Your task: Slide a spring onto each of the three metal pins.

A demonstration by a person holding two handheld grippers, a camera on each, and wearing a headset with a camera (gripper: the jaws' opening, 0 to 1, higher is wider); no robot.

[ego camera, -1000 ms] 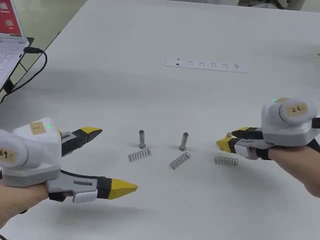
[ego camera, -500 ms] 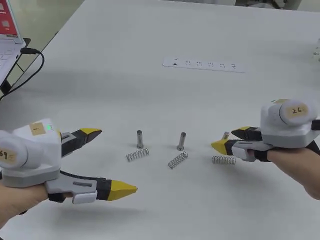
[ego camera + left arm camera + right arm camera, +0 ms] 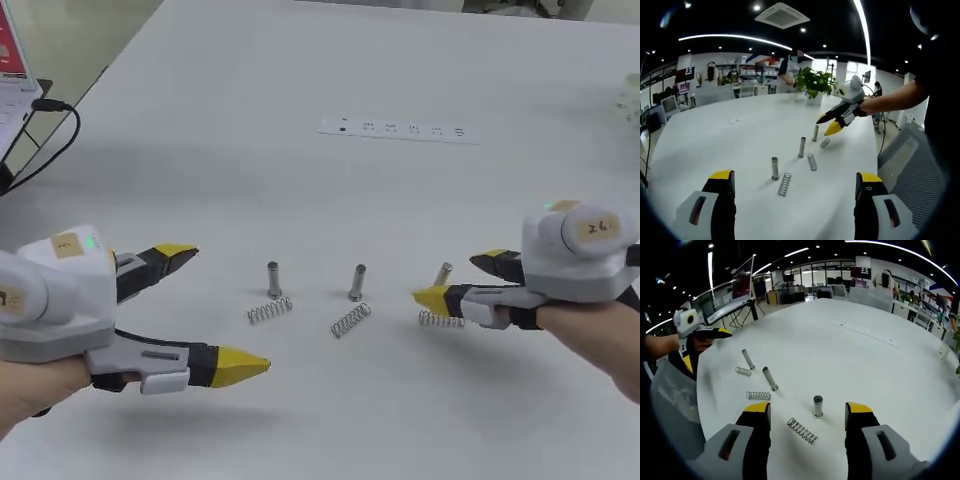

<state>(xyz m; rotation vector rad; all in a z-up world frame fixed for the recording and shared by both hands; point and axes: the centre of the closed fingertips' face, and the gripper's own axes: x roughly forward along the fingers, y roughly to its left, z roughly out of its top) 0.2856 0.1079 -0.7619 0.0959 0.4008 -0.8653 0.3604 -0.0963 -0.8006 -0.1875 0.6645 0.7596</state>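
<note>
Our left gripper (image 3: 215, 308) and right gripper (image 3: 460, 278) hold fingers spread, empty; the right could topple the rightmost pin (image 3: 443, 272) or flick its spring (image 3: 437, 320) away.

the head view looks forward and down from above the near side of the table (image 3: 300, 80). the left gripper view sits low over the tabletop, facing along the row of pins (image 3: 802, 147) toward the right gripper (image 3: 826, 126). the right gripper view looks back along the same row, nearer to it, toward the left gripper (image 3: 701, 347). all three views share the pins and springs (image 3: 350, 320).
</note>
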